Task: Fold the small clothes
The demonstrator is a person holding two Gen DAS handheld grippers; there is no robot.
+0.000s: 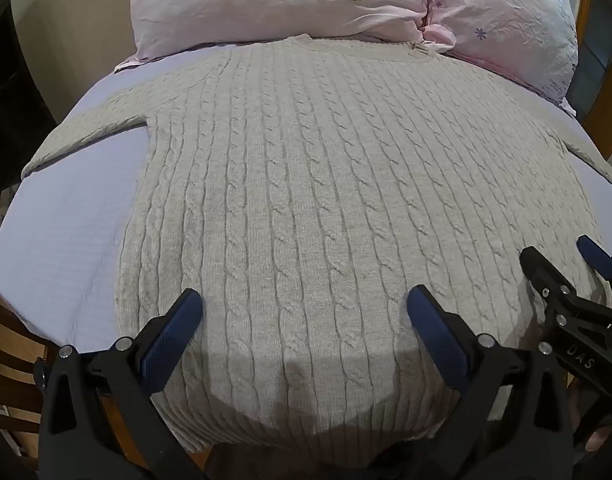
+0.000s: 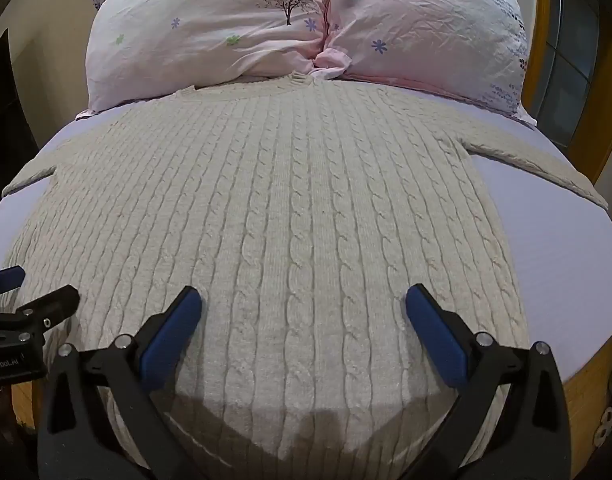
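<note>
Left wrist view shows the left gripper (image 1: 303, 304) spread wide above the sweater (image 1: 306, 184), which lies flat ahead of its fingers, likely to take the hem. Right gripper (image 2: 303, 304) hovers likewise spread, holding nothing.

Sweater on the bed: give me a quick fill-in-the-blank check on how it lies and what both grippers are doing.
1. The cable-knit sweater lies spread flat on the lavender sheet, both sleeves spread ____.
2. Its collar points toward the two pink ____ at the head of the bed.
3. The left gripper and the right gripper both hang over the hem with jaws ____.
4. Neither gripper holds any ____ yet.

Missing words: outward; pillows; open; fabric
</note>
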